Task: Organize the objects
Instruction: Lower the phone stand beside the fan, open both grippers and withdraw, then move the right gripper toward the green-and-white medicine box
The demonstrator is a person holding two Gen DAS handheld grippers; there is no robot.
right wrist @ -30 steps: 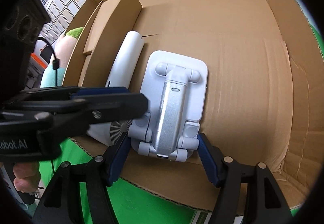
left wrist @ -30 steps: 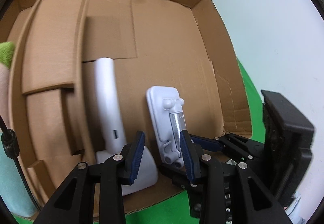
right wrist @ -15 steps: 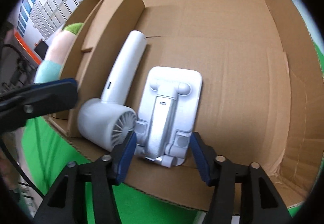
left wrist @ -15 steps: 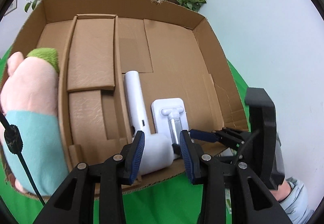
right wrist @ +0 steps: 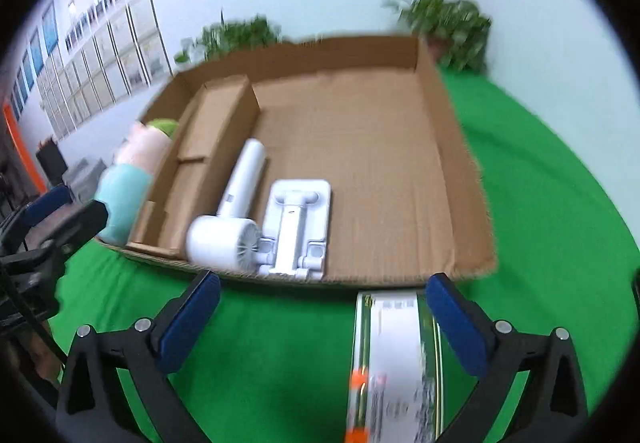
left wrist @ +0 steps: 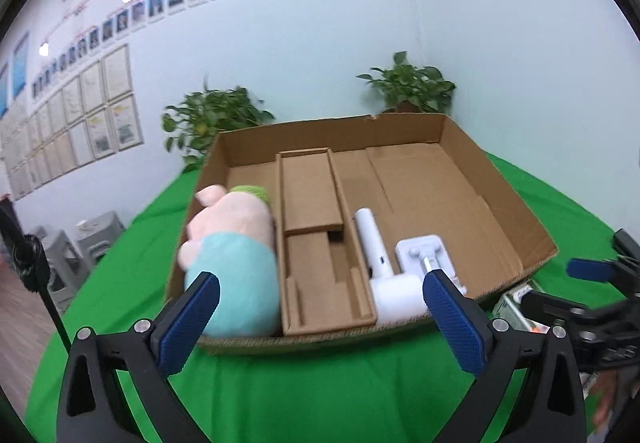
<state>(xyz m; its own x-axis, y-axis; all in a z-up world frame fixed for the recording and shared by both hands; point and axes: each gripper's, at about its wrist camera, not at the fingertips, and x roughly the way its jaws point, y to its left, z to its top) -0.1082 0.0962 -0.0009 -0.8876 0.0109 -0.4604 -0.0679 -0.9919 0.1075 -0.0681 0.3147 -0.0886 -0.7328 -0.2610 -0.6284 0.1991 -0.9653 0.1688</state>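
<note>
Nearest the right wrist camera, the right gripper (right wrist: 322, 309) is seen with its blue-padded jaws spread wide, having just been opening; nothing is pressed by them. A flat rectangular packet with a white label and orange mark (right wrist: 394, 359) is laid on the green tabletop (right wrist: 540, 227) just in front of the shallow brown cardboard box (right wrist: 452, 147), partly between the spread fingers but not gripped. The left gripper (left wrist: 320, 317) is likewise held wide apart after just opening, empty, above the green cloth before the box's near wall.

Inside the box, against its near wall, a white handheld fan with a round ribbed head and a straight handle (right wrist: 230, 211) is laid flat, its handle pointing towards the far wall. Just beside it, touching at the head, a white folded stand with a silver hinged arm (right wrist: 298, 227) is laid. In the box's left compartment, beyond a cardboard insert (left wrist: 316, 239), a plush toy in pink, pale blue and green (left wrist: 232, 251) is lodged. Behind the box, two potted plants (left wrist: 408, 87) are stood by the wall.
</note>
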